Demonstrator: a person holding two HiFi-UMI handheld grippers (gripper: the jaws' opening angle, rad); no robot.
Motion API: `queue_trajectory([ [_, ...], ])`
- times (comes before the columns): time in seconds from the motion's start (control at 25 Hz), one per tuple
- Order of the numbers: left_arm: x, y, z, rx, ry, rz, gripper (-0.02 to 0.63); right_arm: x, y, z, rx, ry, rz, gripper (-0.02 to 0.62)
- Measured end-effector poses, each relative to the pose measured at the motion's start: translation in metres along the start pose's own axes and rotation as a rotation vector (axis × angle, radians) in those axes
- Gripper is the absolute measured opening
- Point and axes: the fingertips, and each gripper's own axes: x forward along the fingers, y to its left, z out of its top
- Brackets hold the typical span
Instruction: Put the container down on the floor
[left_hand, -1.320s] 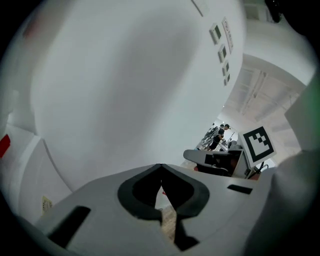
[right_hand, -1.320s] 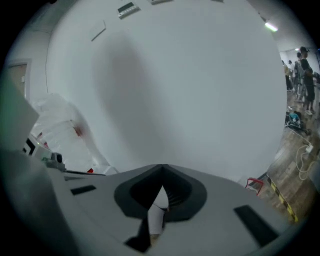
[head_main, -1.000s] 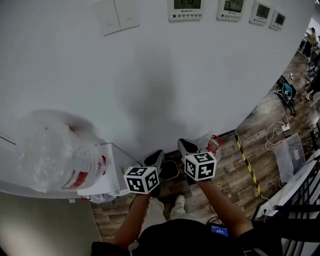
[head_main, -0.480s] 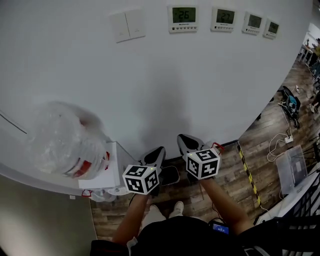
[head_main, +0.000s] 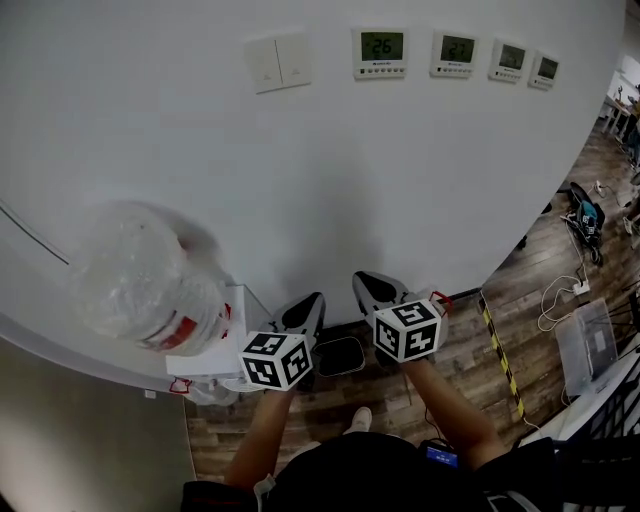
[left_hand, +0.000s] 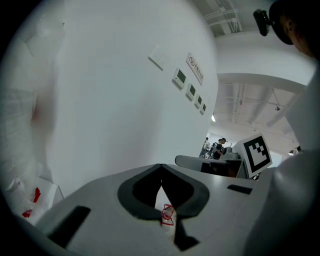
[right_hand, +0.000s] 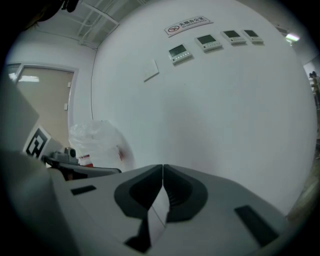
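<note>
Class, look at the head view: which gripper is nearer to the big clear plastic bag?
Left. The left gripper sits just right of the plastic bag. The right gripper lies further right, beyond the left one.

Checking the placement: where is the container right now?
Head view: the dark container lies on the wood floor at the foot of the white wall, low centre, between the left gripper and the right gripper.

On my remote feed I see the grey left gripper (head_main: 312, 300) and right gripper (head_main: 364, 280), their cubes (head_main: 277, 359) patterned black-and-white, a white wall (head_main: 400, 180), green-lit thermostats (head_main: 382, 50), a brown plank floor (head_main: 460, 350) and yellow-black striped tape (head_main: 497, 345).
</note>
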Motion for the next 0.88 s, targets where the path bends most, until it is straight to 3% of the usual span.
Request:
queue_trajectory([
  [0.6, -0.085, 0.019, 0.034, 0.074, -0.117, 0.0, 0.014, -0.012, 0.085, 0.019, -0.081, -0.073, -0.027, 0.029],
  [0.88, -0.135, 0.017, 0.029, 0.083, -0.152, -0.019, 0.014, -0.039, 0.138, 0.015, -0.121, -0.129, -0.056, 0.029],
])
